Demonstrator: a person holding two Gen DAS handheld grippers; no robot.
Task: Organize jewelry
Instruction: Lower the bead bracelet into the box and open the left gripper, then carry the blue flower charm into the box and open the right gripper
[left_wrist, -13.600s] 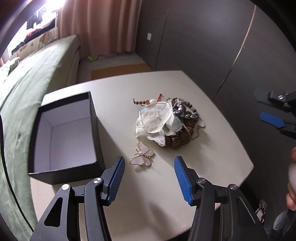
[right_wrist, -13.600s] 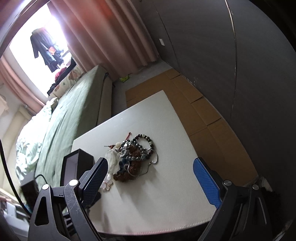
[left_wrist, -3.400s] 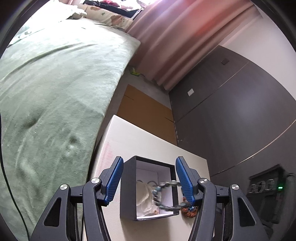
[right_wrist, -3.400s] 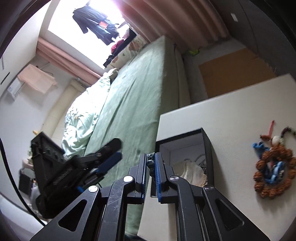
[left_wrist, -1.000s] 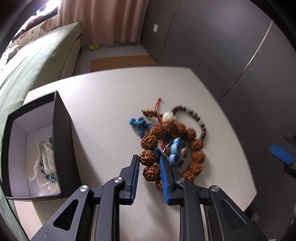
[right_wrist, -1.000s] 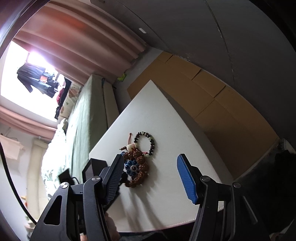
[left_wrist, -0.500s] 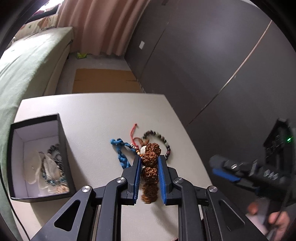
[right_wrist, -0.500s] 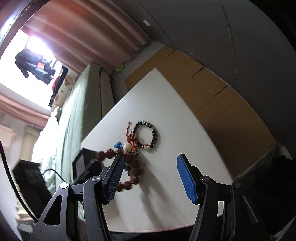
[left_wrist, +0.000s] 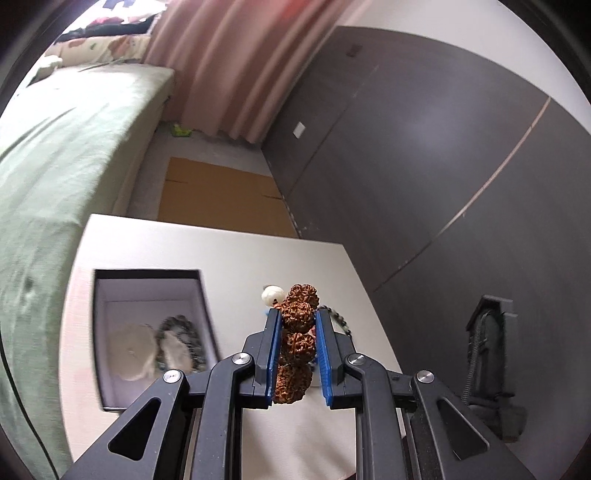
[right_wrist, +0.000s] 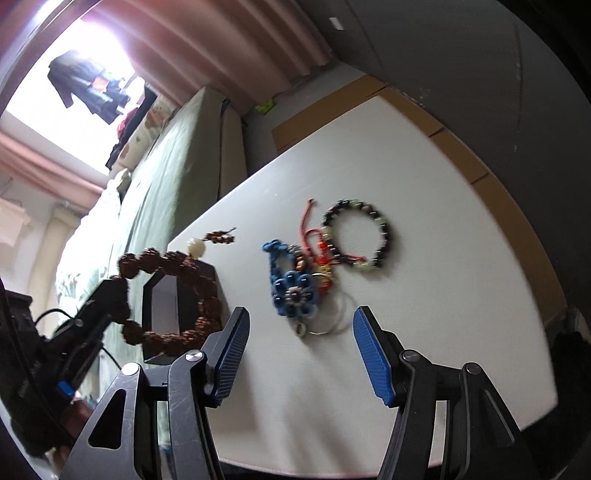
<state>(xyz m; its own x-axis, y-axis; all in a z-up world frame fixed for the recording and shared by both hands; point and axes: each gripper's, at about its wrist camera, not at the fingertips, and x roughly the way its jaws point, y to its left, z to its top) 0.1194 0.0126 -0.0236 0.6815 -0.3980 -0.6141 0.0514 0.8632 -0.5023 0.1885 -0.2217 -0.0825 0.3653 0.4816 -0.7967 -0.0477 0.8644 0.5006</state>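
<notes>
1. The left gripper (left_wrist: 297, 354) has clamped the seed bracelet (left_wrist: 295, 343) and lifted it off the table (right_wrist: 424, 258).
2. The box (left_wrist: 110, 291) lies at nine o'clock, probably next.
3. The right gripper (right_wrist: 301, 354) hangs half-open, empty.

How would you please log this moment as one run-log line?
left tongs: shut on brown bead bracelet, lifted | right tongs: open, empty | box: partly filled | table: blue knot ornament, dark bead bracelet

Left gripper (left_wrist: 297, 354), black arms, ribbed blue pads, silver screws
</notes>
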